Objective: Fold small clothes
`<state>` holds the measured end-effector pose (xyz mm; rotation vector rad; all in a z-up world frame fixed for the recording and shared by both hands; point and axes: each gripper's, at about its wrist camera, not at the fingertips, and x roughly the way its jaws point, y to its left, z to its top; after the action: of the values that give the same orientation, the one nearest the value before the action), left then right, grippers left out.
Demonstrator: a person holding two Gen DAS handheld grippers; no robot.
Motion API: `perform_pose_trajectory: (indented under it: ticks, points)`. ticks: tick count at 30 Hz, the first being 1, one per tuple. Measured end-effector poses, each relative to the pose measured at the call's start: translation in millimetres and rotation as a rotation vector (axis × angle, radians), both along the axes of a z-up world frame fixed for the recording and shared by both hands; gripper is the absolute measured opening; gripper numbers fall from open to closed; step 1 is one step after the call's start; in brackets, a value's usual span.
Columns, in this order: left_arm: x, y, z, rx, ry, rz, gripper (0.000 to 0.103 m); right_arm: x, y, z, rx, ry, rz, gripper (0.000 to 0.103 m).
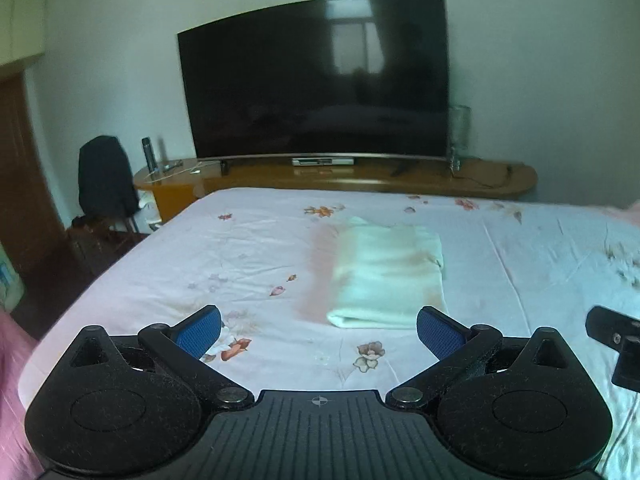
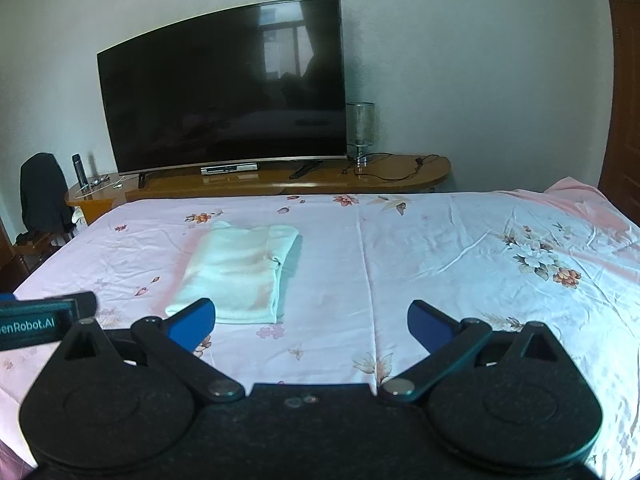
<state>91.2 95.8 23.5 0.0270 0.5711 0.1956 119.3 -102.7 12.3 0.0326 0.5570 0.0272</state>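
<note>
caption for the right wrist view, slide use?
Right gripper, jaws open, above floral bedsheet; folded pale garment lies ahead-left.

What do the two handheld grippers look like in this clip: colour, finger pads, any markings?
Both are matte black plastic with rounded housings and silver pivot screws. The left gripper has blue textured pads, a ribbed centre plate and a small crosshair mark. The right gripper has blue pads too. White "enRobot.AI" lettering shows on the left gripper's side. No hands or sleeves visible.

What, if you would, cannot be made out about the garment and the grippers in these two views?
- Folded garment: its type; folded layers hide it, and the left wrist view is blurred.
- Right gripper: only a corner shows in the left wrist view, cut by the edge.
- Left gripper: edge-cropped in the right wrist view.
</note>
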Motion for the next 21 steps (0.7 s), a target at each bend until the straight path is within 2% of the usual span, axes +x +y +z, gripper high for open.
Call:
perform_pose_trajectory:
  ticks: [6,9,13,16,21]
  points:
    - [1.0,-4.3,5.8,-0.01,0.011,-0.054,0.103,2.6,1.6,-3.0,0.002,0.006,-0.004,0.102]
    - [0.4,-6.9,7.5,0.015,-0.016,-0.028,0.103,3.0,2.2,-3.4,0.003,0.008,-0.003,0.102]
    - [-0.1,-7.4,10.5,-0.006,-0.026,-0.025,0.103,2.7,1.3,-4.2,0.003,0.008,0.0,0.102]
    - [1.8,-11.0,10.0,0.043,-0.017,-0.014,0.103,3.2,1.1,-4.5,0.006,0.007,-0.001,0.102]
    - [4.7,-9.5,10.7,0.017,0.006,-0.046,0.103,2.0,1.8,-4.3,0.003,0.002,-0.003,0.102]
